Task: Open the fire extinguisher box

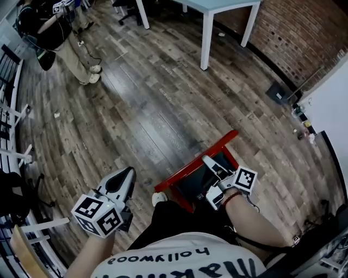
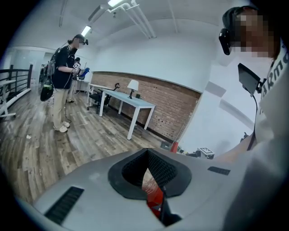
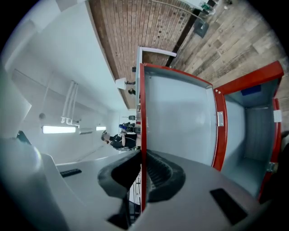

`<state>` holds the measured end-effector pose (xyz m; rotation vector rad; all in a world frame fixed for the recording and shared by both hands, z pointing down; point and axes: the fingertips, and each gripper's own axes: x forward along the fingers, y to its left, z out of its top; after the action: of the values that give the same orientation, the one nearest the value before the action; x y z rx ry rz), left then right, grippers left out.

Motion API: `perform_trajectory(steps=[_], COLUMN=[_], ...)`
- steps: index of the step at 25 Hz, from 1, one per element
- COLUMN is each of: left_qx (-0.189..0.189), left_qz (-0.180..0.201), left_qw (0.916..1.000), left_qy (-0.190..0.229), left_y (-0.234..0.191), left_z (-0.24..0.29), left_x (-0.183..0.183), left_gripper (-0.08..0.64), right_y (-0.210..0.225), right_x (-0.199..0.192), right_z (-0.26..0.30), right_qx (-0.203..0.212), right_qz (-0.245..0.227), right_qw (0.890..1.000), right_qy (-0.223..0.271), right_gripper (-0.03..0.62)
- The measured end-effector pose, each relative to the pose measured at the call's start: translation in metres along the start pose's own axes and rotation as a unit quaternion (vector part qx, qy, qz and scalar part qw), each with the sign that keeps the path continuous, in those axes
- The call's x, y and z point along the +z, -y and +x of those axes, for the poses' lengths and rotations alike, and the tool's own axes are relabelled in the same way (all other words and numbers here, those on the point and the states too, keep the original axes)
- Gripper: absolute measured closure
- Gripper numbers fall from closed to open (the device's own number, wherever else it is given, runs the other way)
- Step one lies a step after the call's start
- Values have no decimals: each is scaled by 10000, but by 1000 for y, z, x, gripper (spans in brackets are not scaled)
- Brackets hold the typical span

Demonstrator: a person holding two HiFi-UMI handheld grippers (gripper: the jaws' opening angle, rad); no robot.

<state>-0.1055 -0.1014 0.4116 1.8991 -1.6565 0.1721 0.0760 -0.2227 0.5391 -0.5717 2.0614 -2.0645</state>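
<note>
The red fire extinguisher box (image 1: 196,161) lies on the wooden floor in front of my knees. Its door (image 3: 180,113) is swung open, and a pale grey inside (image 3: 253,131) shows. My right gripper (image 1: 209,162) (image 3: 141,155) is shut on the thin red free edge of the door (image 3: 141,113), which runs straight between its black pads. Off to the left of the box, my left gripper (image 1: 124,179) (image 2: 146,155) hangs above the floor with its jaws together and nothing in them. Only a sliver of the red box (image 2: 156,198) shows past its pads.
A person (image 1: 60,32) (image 2: 61,90) stands at the far left. A white table (image 1: 217,11) (image 2: 131,101) stands by the brick wall (image 1: 304,38). A dark flat item (image 1: 277,93) lies by the wall. Black railings (image 1: 11,81) line the left side.
</note>
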Motion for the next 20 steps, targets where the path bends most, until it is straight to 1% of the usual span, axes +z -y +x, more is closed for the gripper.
perform_trajectory(steps=[2,4,7,11,13,16,20], left_qx=[-210,-348,-487,-700,-769,-835,-855], left_qz=[206,330,422,536,534,435,284], left_qw=[9995,9986,9974,9953,9945,9945,9952], left_qy=[-117,-235,-310,-409,-464,-451,-383], left_y=[-15,-35,-65,-92,-102,-112,-115], left_z=[-2,-8,-17,-24,-27,-26,-25], left_x=[5,7,10,10,8,8,9], left_gripper=[554,554,554,554,554,554,554], right_y=[-1,-1,-1,1,3,3,1], right_x=[4,4,3,4,4,6,7], right_z=[6,15,29,36,36,41,48], right_qx=[-116,-239,-403,-661,-835,-1063,-1162], right_qz=[-45,-112,-173,-210,-228,-333,-395], right_qw=[9995,9980,9943,9871,9836,9796,9790], right_qy=[297,571,976,1440,1583,1673,1626], right_gripper=[554,557,560,561,561,561,561])
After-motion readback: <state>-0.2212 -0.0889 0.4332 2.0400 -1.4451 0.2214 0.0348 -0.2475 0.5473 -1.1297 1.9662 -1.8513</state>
